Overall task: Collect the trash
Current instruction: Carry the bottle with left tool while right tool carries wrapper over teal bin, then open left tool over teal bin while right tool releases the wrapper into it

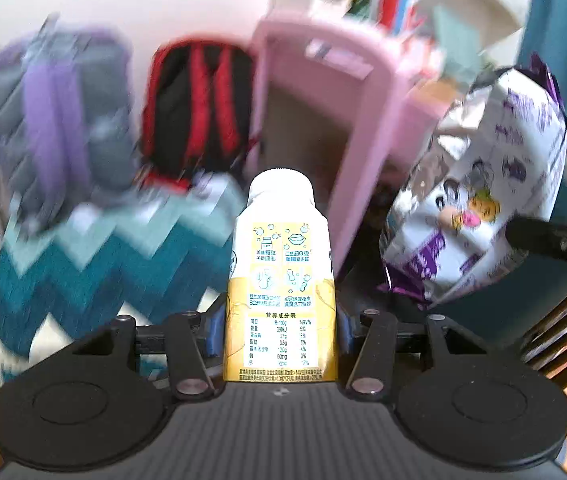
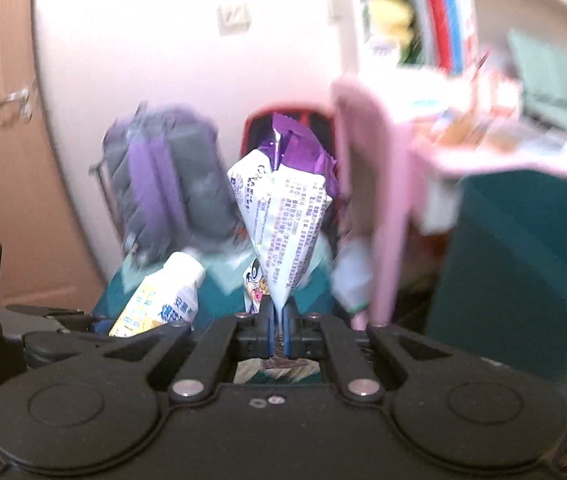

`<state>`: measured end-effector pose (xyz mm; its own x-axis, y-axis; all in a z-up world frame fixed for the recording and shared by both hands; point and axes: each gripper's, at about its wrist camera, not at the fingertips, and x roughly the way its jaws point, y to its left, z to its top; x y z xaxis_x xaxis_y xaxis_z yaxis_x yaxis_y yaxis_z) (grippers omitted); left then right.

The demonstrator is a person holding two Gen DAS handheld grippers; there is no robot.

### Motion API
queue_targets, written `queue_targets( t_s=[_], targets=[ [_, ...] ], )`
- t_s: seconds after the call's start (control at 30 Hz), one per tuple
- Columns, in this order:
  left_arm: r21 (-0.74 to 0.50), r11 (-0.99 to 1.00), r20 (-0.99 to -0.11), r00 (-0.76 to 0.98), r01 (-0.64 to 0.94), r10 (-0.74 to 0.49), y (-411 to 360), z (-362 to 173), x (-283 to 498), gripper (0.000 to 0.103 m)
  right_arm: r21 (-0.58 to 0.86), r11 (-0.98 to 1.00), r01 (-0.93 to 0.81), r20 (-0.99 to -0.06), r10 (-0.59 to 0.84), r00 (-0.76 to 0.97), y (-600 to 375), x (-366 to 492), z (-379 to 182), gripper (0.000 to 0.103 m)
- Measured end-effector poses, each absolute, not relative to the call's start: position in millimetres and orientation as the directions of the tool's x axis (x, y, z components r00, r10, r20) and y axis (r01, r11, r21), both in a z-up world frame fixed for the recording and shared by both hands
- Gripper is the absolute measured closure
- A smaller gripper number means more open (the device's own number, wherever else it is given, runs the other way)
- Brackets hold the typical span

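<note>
White bottle [image 1: 279,280] clamped in my left gripper [image 1: 279,344]; right gripper [image 2: 277,316] pinches only the wrapper's [image 2: 283,216] corner, which may slip loose.

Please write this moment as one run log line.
left gripper: shut on bottle | right gripper: shut on snack bag | both lifted

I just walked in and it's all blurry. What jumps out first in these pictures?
The yellow-and-white drink bottle, standing upright, clamped in the left hand-held gripper. Next, the purple-and-white snack bag, pinched by its bottom edge in the right hand-held gripper. Behind both stands a pink desk.
</note>
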<state>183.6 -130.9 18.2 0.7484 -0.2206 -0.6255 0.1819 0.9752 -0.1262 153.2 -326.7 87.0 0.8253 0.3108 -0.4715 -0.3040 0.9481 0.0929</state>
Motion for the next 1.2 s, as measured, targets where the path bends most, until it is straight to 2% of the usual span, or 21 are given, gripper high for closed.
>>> queue_targets(
  t_s=[0.2,0.47,0.67,0.83,0.9,1.0,1.1,1.2],
  targets=[
    [-0.114,0.932,-0.533,0.771,0.343,-0.349,-206.7,101.5,201.8,0.053,0.064,0.982,-0.179,-0.407,0.190,0.894,-388.7,150.6,143.2,0.099],
    [-0.073,0.858,-0.515,0.717,0.509,-0.469,-323.0,153.1,236.9,0.053,0.032,0.999,-0.025,-0.490,0.038,0.871,-471.4,177.5,162.3,0.099],
    [-0.064,0.821,-0.602,0.634,0.568,-0.485,-394.0,133.5,270.5,0.052,0.005,1.000,-0.007,-0.611,0.009,0.792,-501.6,201.8,131.1,0.099],
    [0.021,0.827,-0.667,0.624,0.561,-0.407,-428.6,99.6,286.3,0.052,-0.023,0.999,-0.023,-0.666,0.002,0.746,-505.7,216.1,105.6,0.099],
    [0.010,0.833,-0.698,0.600,0.554,-0.391,-432.8,85.1,295.8,0.052,-0.022,0.999,-0.023,-0.688,0.002,0.726,-506.3,222.3,100.0,0.098],
    [-0.016,0.839,-0.741,0.557,0.544,-0.375,-432.9,65.8,306.9,0.052,-0.003,1.000,-0.007,-0.725,0.002,0.689,-508.2,229.7,93.3,0.090],
    [-0.025,0.838,-0.746,0.548,0.545,-0.379,-434.2,59.2,311.3,0.051,0.008,1.000,0.028,-0.735,-0.013,0.678,-514.8,231.7,87.6,0.085],
    [-0.024,0.834,-0.740,0.551,0.551,-0.385,-434.9,60.9,311.4,0.042,0.023,0.999,0.043,-0.742,-0.011,0.671,-519.4,231.2,83.9,0.079]
  ],
)
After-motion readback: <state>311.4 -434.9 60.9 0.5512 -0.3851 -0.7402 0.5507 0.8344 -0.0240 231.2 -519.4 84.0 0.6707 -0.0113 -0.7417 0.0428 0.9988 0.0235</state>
